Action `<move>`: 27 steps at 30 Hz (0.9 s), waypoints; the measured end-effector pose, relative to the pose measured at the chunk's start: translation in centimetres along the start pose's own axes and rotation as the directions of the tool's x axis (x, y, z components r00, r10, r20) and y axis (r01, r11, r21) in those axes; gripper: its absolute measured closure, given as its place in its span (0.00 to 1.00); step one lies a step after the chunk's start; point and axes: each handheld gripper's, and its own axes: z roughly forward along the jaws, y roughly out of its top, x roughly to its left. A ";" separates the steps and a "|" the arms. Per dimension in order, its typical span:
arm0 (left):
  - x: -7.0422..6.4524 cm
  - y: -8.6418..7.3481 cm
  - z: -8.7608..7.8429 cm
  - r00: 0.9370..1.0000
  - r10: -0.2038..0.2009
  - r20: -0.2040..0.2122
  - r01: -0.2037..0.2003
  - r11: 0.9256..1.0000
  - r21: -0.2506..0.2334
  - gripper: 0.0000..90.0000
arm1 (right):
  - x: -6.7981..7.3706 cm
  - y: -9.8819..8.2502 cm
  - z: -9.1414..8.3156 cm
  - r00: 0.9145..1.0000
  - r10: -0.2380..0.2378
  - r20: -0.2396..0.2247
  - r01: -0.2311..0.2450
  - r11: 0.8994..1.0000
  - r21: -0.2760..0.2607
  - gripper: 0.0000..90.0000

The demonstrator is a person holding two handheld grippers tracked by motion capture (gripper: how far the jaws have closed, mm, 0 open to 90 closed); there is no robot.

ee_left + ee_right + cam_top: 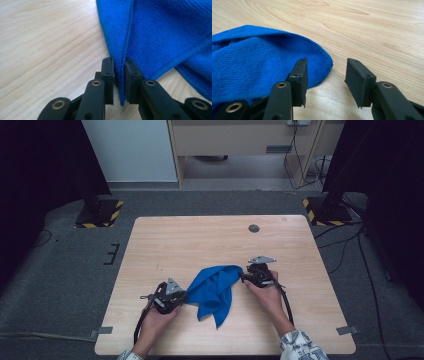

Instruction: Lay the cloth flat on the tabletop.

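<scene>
Two grippers on blue cloth (215, 290), bunched mid-table, near side. My left gripper (119, 75) pinching folded edge tight. My right gripper (325, 82) jaws apart, empty, cloth corner just left of gap. Regrasp step, I reckon: next, slide right onto corner, close.

Wooden table (200, 240), grey carpet (65, 270)

Both forearms come in from the near edge of the table, each hand wrapped around a gripper. The left gripper (181, 296) lies low and points right, its jaws nearly together and pinching a fold of the blue cloth (150, 32). The right gripper (244, 276) points left towards it, jaws parted with nothing between the pads; a patterned sleeve covers the right forearm.
</scene>
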 end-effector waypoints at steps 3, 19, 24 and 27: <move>0.3 -0.1 0.0 1.000 -0.010 -0.006 0.010 1.000 -0.007 0.90 | -0.4 0.0 0.4 1.000 0.012 -0.024 -0.012 1.000 -0.008 0.59; 1.1 -0.2 -0.3 0.999 -0.042 -0.032 0.041 0.999 -0.032 0.91 | 0.0 0.9 2.0 0.999 -0.029 -0.034 0.030 0.999 0.036 0.61; 1.7 -0.3 -0.3 0.997 -0.061 -0.048 0.059 0.997 -0.042 0.92 | 0.2 0.6 1.8 0.998 -0.040 -0.054 0.042 0.999 0.028 0.71; 1.8 -0.3 -0.3 0.996 -0.070 -0.048 0.068 0.997 -0.045 0.92 | 0.4 0.3 1.6 0.997 -0.044 -0.059 0.045 0.999 0.023 0.78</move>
